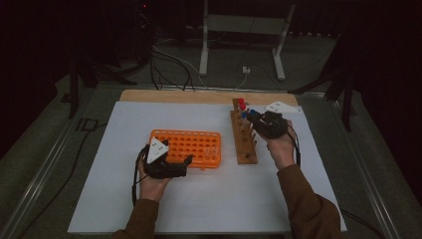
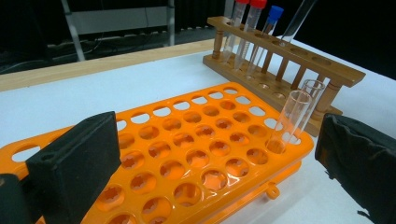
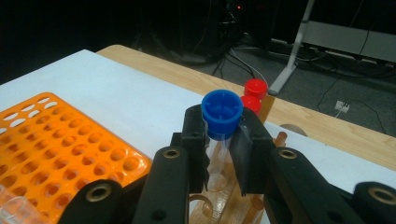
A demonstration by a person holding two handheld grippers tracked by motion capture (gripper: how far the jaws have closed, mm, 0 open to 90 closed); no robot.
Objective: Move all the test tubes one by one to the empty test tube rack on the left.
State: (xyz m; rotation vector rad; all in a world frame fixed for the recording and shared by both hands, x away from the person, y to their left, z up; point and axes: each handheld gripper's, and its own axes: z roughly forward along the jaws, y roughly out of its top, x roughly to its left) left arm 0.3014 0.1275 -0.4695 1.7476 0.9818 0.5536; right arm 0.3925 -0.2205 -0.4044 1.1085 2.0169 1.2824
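Note:
My right gripper (image 1: 259, 121) is over the far end of the wooden rack (image 1: 245, 142), shut on a clear tube with a blue cap (image 3: 222, 109) just under the cap. The tube's lower end hangs over the rack's holes (image 3: 219, 186); whether it is seated I cannot tell. Two red-capped tubes (image 3: 255, 89) stand behind it. My left gripper (image 1: 185, 165) rests at the near edge of the orange rack (image 1: 185, 147), jaws wide open around nothing. Two uncapped clear tubes (image 2: 293, 119) stand in the orange rack's (image 2: 187, 140) corner.
A white sheet (image 1: 124, 199) covers the table, with a strip of bare wood (image 1: 174, 95) at the far edge. Beyond the table are cables and a white stand (image 1: 241, 30) on a dark floor. A white plate (image 1: 278, 106) lies near the wooden rack's far end.

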